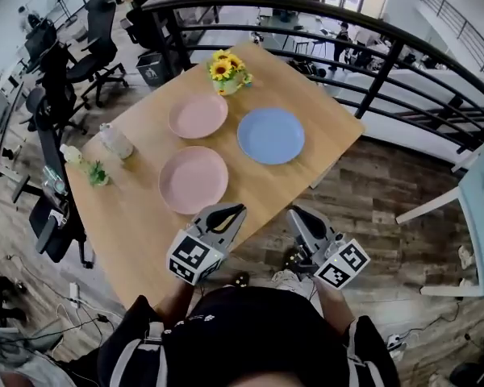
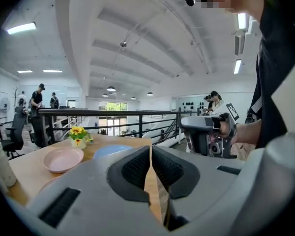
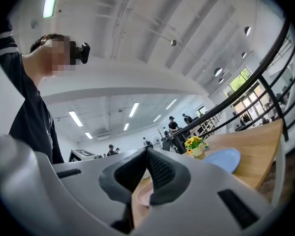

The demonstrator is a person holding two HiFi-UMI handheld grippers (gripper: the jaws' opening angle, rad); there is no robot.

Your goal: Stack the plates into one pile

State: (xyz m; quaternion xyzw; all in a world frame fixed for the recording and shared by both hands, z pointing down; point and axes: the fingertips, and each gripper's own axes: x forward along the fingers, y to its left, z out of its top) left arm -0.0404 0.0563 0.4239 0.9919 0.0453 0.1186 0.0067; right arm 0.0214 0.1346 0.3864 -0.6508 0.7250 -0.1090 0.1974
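Three plates lie separately on the wooden counter point(image 1: 137, 240), none stacked: a near pink plate point(image 1: 194, 180) at centre frame in the head view; a far pink plate point(image 1: 198, 116) just above it, not touching; a blue plate point(image 1: 271, 135) to the right of both, clear of each.

A pot of sunflowers point(image 1: 226, 72) stands at the counter's far corner, upper centre; a pale bottle point(image 1: 117, 141) and a small green plant point(image 1: 97, 173) stand along the left edge.

Left tool point(image 1: 234, 210): lower centre, seen against the counter's near edge; tips point toward the near pink plate without reaching it; jaws closed tip to tip, nothing between them.

Right tool point(image 1: 295, 214): lower centre-right, beyond the counter's edge, against the plank floor point(image 1: 387, 184); jaws closed together, empty.

Neither tool touches a plate.

A black railing point(image 1: 371, 39) arcs across the upper frame behind the counter.
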